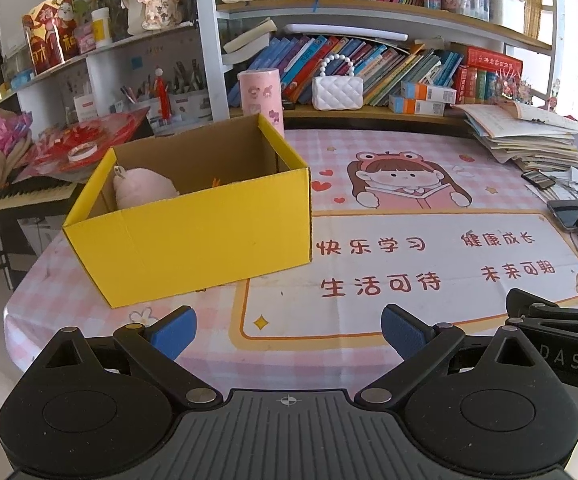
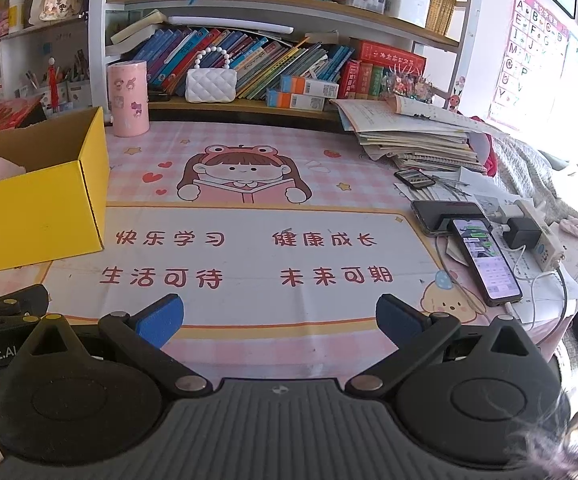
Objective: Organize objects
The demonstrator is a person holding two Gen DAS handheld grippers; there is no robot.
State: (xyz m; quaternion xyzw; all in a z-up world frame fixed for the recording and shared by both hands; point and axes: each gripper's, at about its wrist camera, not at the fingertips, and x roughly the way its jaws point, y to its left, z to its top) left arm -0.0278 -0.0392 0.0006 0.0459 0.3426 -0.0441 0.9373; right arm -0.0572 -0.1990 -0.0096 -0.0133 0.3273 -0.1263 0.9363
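The left gripper (image 1: 289, 330) is held wide apart over the near edge of the tabletop (image 1: 369, 308), with nothing between its blue pads (image 1: 173, 330). The right gripper (image 2: 279, 320) is likewise spread wide and empty, just beside the left one. A yellow box (image 1: 193, 236) is seen on the left part of the tabletop, open at the top; a pink plush toy (image 1: 145, 190) is lying inside it against the left wall, and a small orange item, mostly hidden, is glimpsed behind the front wall. A pink cylinder (image 2: 127, 98) is stood upright just behind the box's far corner. On the right side, a stack of papers (image 2: 417, 136) is piled near the shelf, and two phones (image 2: 485, 264) are laid near the edge, one resting partly on the other. A white quilted purse (image 2: 211, 85) is set on the lower shelf among books.
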